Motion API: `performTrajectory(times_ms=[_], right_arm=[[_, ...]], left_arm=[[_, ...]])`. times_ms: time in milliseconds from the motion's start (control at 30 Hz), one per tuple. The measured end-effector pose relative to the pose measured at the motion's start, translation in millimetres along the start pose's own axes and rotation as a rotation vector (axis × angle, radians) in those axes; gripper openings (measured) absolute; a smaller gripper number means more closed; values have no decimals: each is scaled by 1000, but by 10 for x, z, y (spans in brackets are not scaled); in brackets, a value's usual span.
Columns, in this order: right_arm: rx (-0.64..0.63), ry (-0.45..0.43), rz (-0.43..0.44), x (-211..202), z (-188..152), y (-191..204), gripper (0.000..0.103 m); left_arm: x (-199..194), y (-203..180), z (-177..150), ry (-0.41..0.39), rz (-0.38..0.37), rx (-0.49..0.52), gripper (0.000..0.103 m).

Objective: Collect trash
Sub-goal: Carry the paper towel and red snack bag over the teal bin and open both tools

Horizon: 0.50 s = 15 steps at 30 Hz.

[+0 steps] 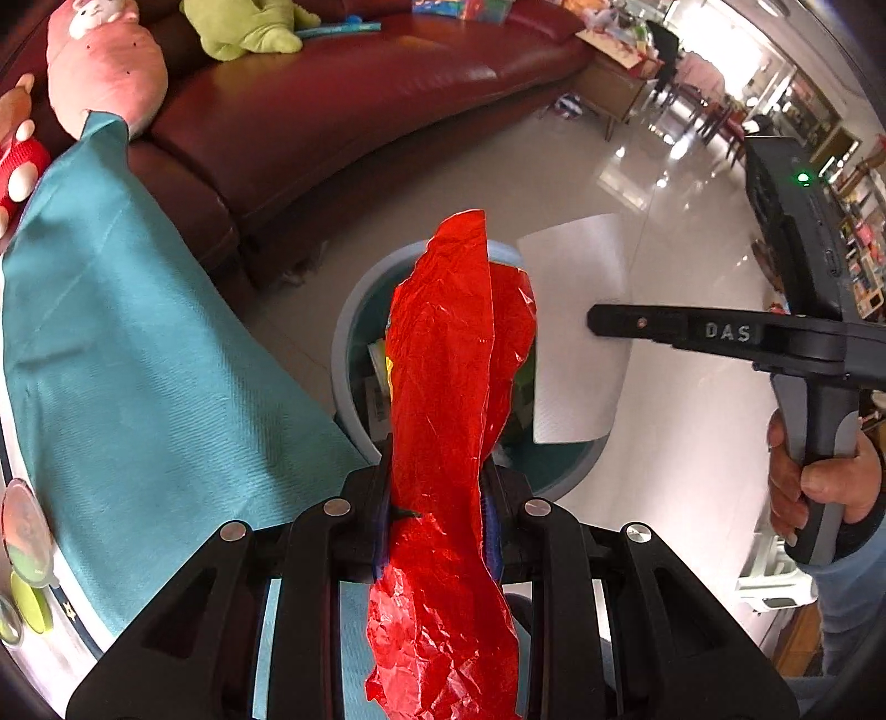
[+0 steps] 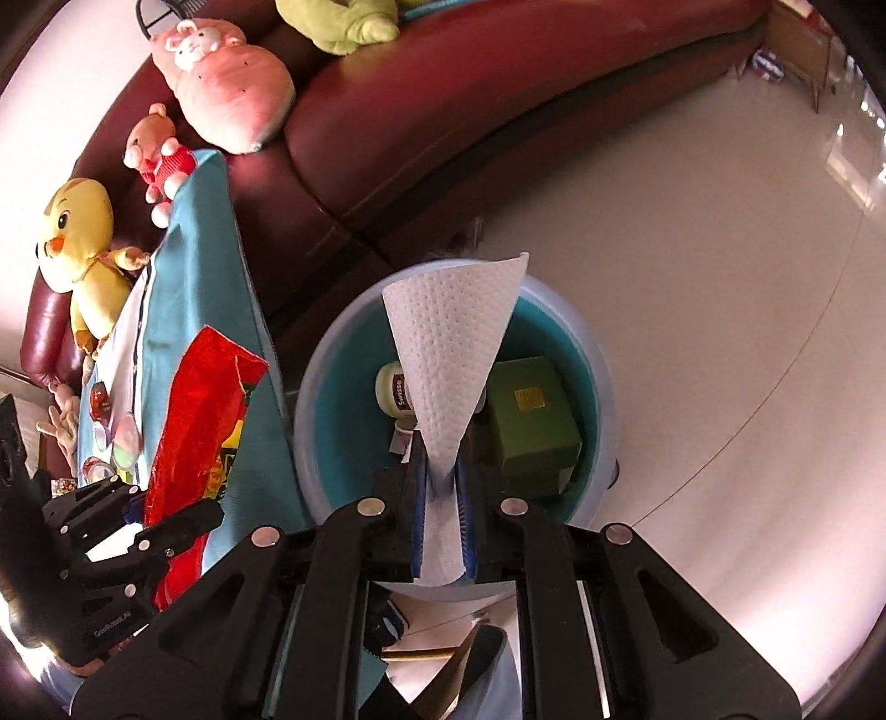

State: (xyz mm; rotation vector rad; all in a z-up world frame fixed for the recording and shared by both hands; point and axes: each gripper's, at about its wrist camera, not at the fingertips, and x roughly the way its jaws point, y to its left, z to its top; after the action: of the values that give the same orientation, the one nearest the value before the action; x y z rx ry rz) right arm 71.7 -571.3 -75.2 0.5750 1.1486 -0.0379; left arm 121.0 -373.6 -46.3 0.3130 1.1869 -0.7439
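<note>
The left gripper (image 1: 437,487) is clamped tight on a crinkled red wrapper (image 1: 448,421), which stands up between its fingers and hangs over the near rim of the bin (image 1: 346,332). The right gripper (image 2: 443,487) has a white paper towel (image 2: 454,332) between its blue pads (image 2: 419,498); the gap is narrow and the pads still touch the sheet on both sides, so the towel is held, fanning upward above the middle of the bin (image 2: 315,387).

The bin is a round, pale-rimmed tub with a teal inside, standing on a glossy light floor (image 2: 720,277). In it lie a green box (image 2: 531,421) on the right side and a small white jar (image 2: 394,387) with a red label on the left.

Seen from the left wrist, the right gripper (image 1: 598,321) reaches in from the right of the bin, carried by a hand (image 1: 819,482) on its grey handle, with the paper towel (image 1: 576,332) hanging over the bin's right edge.

Just left of the bin a teal cloth (image 2: 194,266) drapes over a table edge. Behind the bin runs a dark red leather sofa (image 2: 498,99). On the sofa, up and to the left of the bin, sit a pink plush toy (image 2: 227,83), a green plush toy (image 2: 338,22), a small bear in red (image 2: 158,149) and a yellow chick toy (image 2: 77,238).
</note>
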Motion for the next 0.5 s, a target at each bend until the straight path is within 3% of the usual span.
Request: performTrajectory(times_ms=[33,100,500], right_arm=[[4,11,4,58,1,-6,20],[9,19,13,132,8,-20,43],[49,4,25,31,-15,-223,69]], left_arm=[[27,9,16,5,2,-4,26],[59,9,31,10,4,-10,26],[323,-202,178,42,0,6,26]])
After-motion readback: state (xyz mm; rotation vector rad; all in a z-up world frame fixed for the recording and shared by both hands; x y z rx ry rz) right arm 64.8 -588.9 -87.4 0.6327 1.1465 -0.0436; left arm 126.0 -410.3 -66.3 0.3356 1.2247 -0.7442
